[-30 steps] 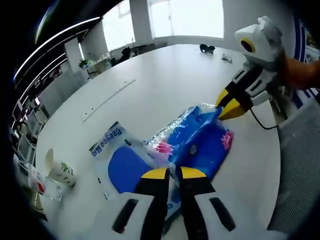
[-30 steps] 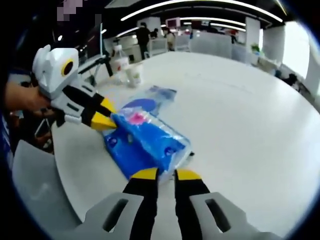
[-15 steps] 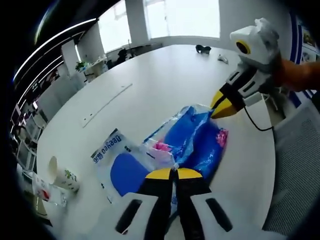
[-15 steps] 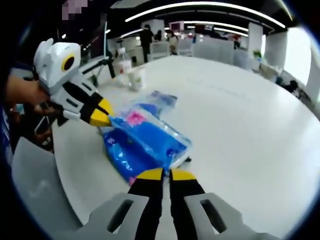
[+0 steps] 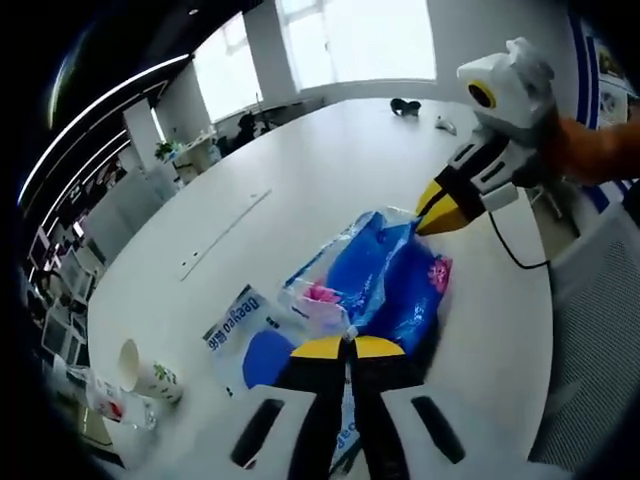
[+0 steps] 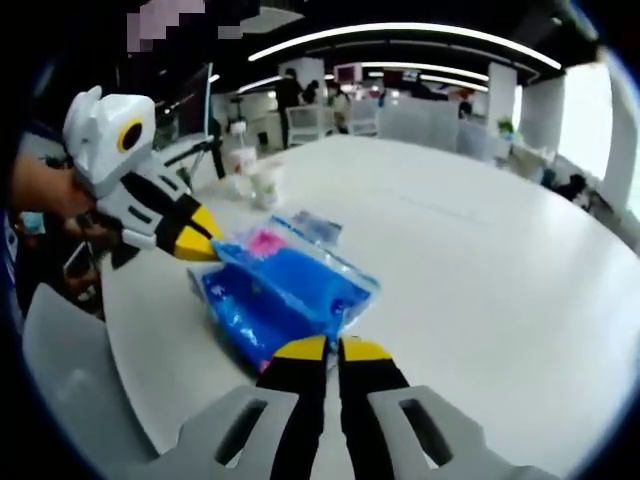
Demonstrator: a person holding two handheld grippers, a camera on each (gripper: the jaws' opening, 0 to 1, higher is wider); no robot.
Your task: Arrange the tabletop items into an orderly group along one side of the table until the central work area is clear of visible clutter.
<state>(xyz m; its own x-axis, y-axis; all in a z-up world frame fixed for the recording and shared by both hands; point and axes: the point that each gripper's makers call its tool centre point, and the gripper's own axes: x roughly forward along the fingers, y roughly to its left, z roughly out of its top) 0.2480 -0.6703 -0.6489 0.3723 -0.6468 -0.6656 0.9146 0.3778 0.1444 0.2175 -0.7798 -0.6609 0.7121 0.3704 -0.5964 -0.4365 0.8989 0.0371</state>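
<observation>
A blue plastic pack with pink print hangs stretched between both grippers, above the white table. My left gripper is shut on its near edge, and the right gripper pinches its far corner. In the right gripper view my right gripper is shut on the blue pack, with the left gripper clamped on the opposite end. A flat white packet with a blue oval lies on the table beneath and to the left.
A printed paper cup stands near the table edge at lower left. Small dark items lie at the far end. Cups and a bottle stand past the pack. A grey chair sits beside the table edge.
Both grippers' jaws went from slightly apart to shut on the blue pack. The pack has risen off the table and off the flat white packet.
</observation>
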